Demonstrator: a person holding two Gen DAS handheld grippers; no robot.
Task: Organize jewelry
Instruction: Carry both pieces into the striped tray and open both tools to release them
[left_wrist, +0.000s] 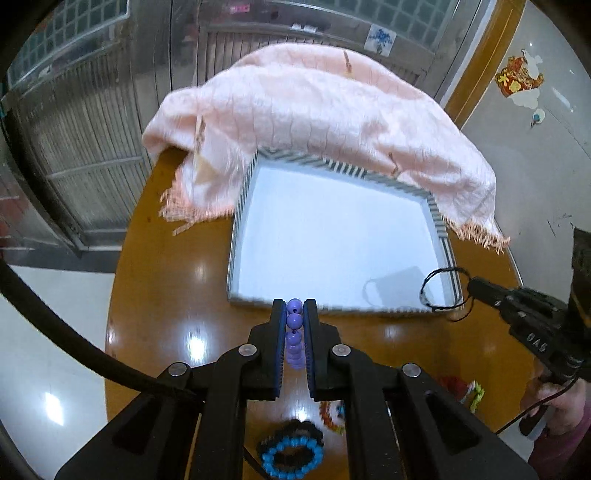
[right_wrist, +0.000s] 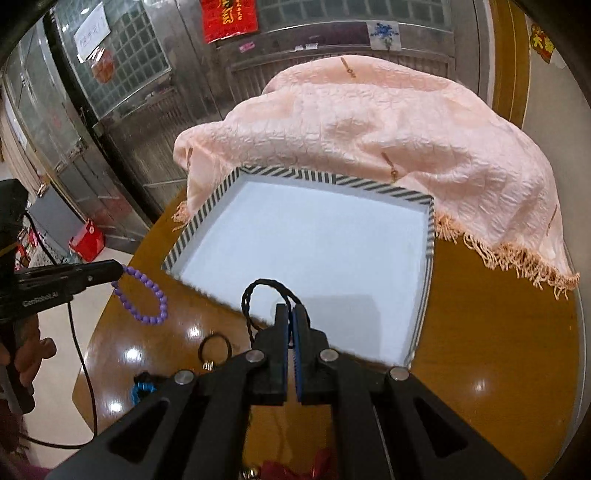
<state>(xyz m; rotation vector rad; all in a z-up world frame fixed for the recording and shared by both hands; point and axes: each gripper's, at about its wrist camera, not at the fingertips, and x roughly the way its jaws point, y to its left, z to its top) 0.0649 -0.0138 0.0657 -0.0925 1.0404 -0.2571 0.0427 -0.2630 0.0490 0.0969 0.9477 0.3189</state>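
My left gripper is shut on a purple bead bracelet, held above the table just short of the near edge of the white tray with a striped rim. In the right wrist view the bracelet hangs from the left gripper. My right gripper is shut on a black braided cord loop over the tray's near edge; in the left wrist view the cord hangs over the tray's near right corner. The tray holds nothing.
A pink fringed cloth covers something behind the tray. On the brown table near me lie a blue-and-black bead bracelet, an orange beaded piece, a red and yellow piece and a dark ring.
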